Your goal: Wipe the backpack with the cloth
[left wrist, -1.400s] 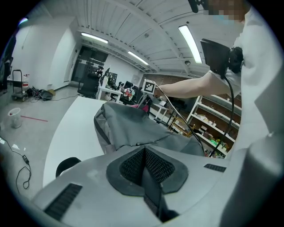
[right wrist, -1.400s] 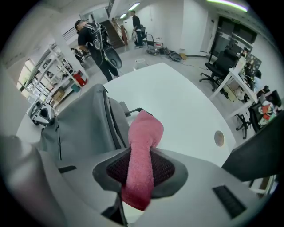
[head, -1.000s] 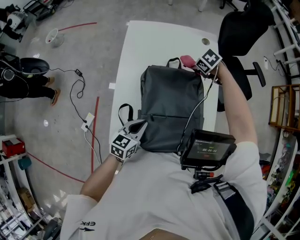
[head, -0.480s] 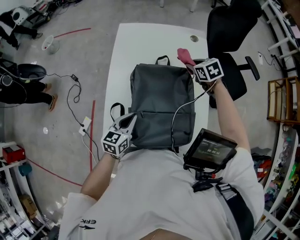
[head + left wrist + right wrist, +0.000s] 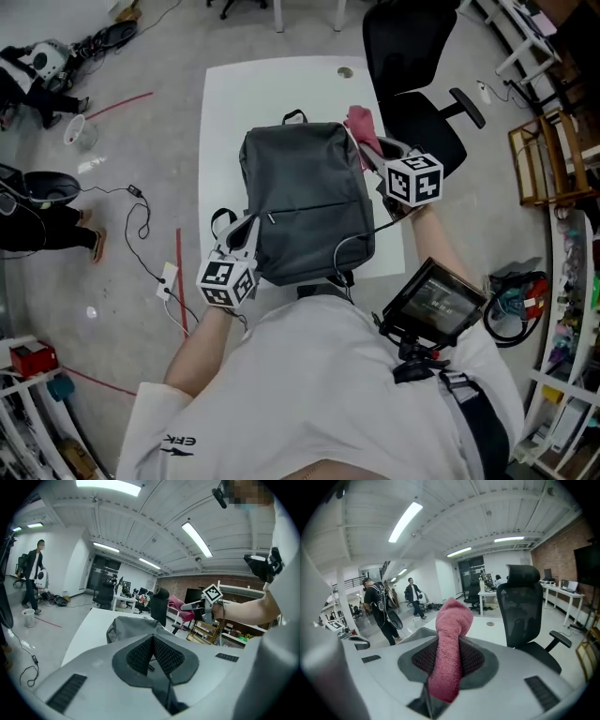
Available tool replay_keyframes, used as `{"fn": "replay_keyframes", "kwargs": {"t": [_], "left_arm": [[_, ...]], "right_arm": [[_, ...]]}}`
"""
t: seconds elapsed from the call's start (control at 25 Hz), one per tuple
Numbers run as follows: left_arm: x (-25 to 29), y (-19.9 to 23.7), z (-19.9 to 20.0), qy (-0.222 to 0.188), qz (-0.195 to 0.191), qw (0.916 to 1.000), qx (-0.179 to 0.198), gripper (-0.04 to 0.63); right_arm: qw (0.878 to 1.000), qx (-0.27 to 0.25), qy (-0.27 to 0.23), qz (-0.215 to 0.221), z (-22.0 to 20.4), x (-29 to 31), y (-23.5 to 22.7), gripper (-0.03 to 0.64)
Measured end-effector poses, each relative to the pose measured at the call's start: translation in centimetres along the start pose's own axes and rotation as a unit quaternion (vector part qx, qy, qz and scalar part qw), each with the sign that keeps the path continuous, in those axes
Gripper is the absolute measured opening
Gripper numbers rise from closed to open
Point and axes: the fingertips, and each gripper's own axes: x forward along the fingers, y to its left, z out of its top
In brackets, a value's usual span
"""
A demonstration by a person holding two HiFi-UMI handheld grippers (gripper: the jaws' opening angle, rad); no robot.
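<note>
Right gripper view: right gripper pinches cloth mid-fold; probably soft, light. Left gripper jaws pressed together near backpack.

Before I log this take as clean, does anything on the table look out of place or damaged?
Nothing looks spilled or damaged. One oddity: a cable trailing from by the right gripper drapes over the backpack near its near right corner, where the cloth may have to wipe.
</note>
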Motion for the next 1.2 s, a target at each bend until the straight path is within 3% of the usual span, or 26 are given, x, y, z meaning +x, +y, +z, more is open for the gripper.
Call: {"fn": "replay_keyframes", "kwargs": {"t": [0.32,0.68,0.92,1.2], "left_arm": [[-4.9,-2.0,2.2,-0.060,0.014,0.9981,0.005,0.003],[-10.9,-4.9,0.9,-0.074,0.011,0.9970,0.017,0.003],[-14.1,-7.2,-0.2,-0.076,-0.001,0.9970,0.015,0.003],[-15.9,-9.8,-0.5,-0.080,-0.011,0.9965,0.022,0.003]], "right_arm": [[0.994,0.033,-0.078,-0.068,-3.8,-10.2,6.5,0.107],[0.985,0.048,-0.121,-0.117,-9.4,-19.4,15.3,0.107],[0.981,0.061,-0.129,-0.128,-12.6,-23.7,19.8,0.107],[0.982,0.038,-0.140,-0.125,-14.5,-26.4,22.9,0.107]]}}
